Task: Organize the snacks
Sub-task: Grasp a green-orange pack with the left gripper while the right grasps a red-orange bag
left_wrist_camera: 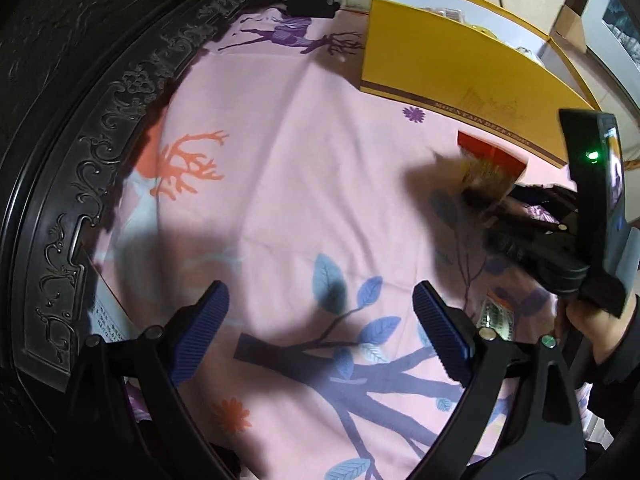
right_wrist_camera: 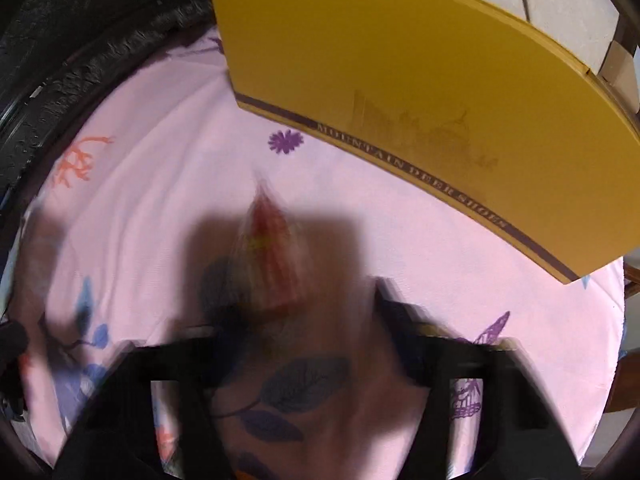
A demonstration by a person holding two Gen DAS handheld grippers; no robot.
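My left gripper point(left_wrist_camera: 320, 328) is open and empty, low over the pink patterned cloth point(left_wrist_camera: 280, 184). My right gripper point(left_wrist_camera: 488, 208) shows at the right of the left wrist view, blurred by motion, holding a red and yellow snack packet point(left_wrist_camera: 488, 164) in front of the yellow shoe box point(left_wrist_camera: 452, 68). In the right wrist view the packet point(right_wrist_camera: 272, 256) sticks out ahead of the blurred fingers, above the cloth point(right_wrist_camera: 160, 168) and short of the box point(right_wrist_camera: 400, 92). Another small snack packet point(left_wrist_camera: 496, 314) lies on the cloth by my left gripper's right finger.
A dark carved wooden frame point(left_wrist_camera: 92, 160) curves along the left of the cloth. The yellow box is open on top with items inside, hard to make out. A person's hand point(left_wrist_camera: 592, 320) holds the right gripper's handle.
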